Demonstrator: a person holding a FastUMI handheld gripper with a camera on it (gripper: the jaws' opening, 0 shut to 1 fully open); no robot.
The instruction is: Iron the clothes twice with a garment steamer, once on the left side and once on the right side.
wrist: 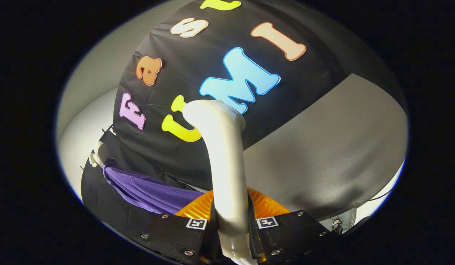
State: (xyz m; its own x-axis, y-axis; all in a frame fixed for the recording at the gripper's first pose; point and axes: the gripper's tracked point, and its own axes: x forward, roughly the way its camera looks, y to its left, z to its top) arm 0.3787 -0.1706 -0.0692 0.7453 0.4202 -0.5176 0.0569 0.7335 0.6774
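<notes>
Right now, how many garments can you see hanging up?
1: a purple garment on a white hanger against the booth wall, beside and beyond the gripper, which is shut on the steamer handle. Others may hang out of sight.

Steamer handle (pixel 227 176) lower end cut off below the gripper (pixel 233 235); its nozzle face turned away, unseen. Fingers clamp both sides of handle, tips hidden behind it. Purple garment (pixel 146 189) mostly hidden behind fingers and handle. White hanger hook (pixel 96 156) partly hidden by the black cloth.
</notes>
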